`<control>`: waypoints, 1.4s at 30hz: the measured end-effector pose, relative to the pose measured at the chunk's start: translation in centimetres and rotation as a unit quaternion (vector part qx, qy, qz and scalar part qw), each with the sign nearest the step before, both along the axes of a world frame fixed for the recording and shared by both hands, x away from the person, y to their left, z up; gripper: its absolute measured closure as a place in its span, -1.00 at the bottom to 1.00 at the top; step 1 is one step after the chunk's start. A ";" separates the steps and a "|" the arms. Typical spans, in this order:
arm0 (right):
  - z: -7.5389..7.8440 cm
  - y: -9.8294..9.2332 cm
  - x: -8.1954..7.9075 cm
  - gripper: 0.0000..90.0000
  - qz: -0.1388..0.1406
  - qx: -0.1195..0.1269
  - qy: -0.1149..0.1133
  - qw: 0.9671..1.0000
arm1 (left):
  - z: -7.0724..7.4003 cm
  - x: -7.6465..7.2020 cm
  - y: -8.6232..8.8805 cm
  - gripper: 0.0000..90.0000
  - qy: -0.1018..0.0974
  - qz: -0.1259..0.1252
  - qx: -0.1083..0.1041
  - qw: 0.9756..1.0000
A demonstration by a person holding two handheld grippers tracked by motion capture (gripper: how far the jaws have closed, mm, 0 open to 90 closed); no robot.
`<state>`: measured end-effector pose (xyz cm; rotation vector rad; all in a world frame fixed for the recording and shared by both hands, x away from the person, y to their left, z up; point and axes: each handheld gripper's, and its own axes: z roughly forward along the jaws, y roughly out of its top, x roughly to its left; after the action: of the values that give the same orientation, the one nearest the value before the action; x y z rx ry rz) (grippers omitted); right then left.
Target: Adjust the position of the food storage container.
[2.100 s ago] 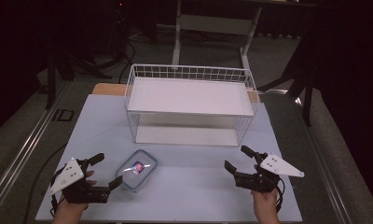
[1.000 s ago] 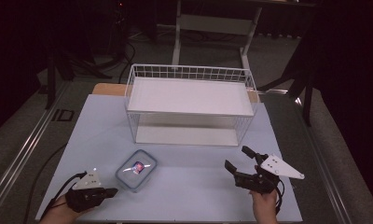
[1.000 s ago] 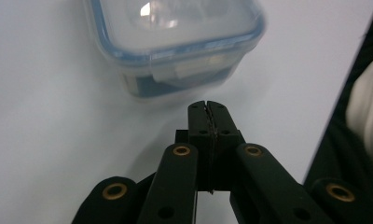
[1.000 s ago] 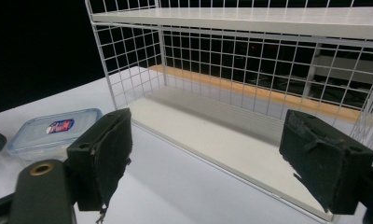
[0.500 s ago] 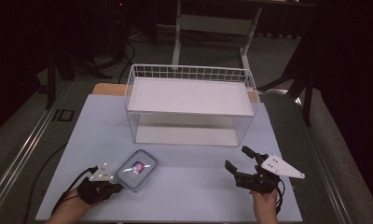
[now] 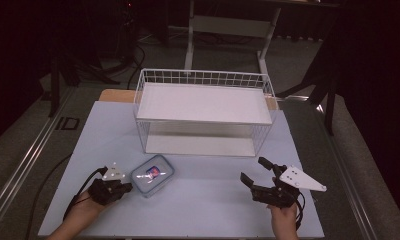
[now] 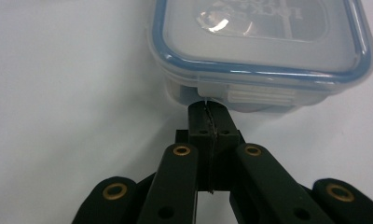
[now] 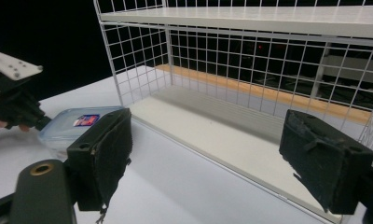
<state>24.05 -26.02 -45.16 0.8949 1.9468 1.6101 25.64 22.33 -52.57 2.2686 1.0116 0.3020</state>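
Since a moment ago, the left hand-held gripper [image 6: 124, 188] has slid right along the counter's [image 6: 213, 200] near edge; its jaws, pressed together, meet the latch of the clear, blue-rimmed lidded plastic box [image 6: 153, 174]. Near the right corner, the right hand-held gripper [image 6: 257, 171] gapes wide, empty.

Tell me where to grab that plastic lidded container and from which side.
Grip the container across its short width, jaws on the two long walls below the lid rim, coming from above. It lies flat, lid up; a locking flap juts out on one side, so avoid that.
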 end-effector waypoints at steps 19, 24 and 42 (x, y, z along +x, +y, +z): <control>-0.1 0.1 0.0 -0.62 0.009 0.002 0.007 1.000 | -0.6 4.2 -1.6 1.00 -0.007 0.043 -0.022 0.999; -0.1 0.2 0.0 -0.62 0.010 0.002 0.010 1.000 | -0.3 3.7 -1.1 1.00 -0.010 0.053 -0.028 0.998; -0.3 0.3 0.1 -0.62 0.012 0.000 0.015 1.000 | -0.1 4.3 -2.6 1.00 0.002 0.054 -0.045 0.998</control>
<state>24.10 -25.70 -45.43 0.9035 1.9847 1.6194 29.89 19.78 -52.69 2.1391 1.1303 0.2908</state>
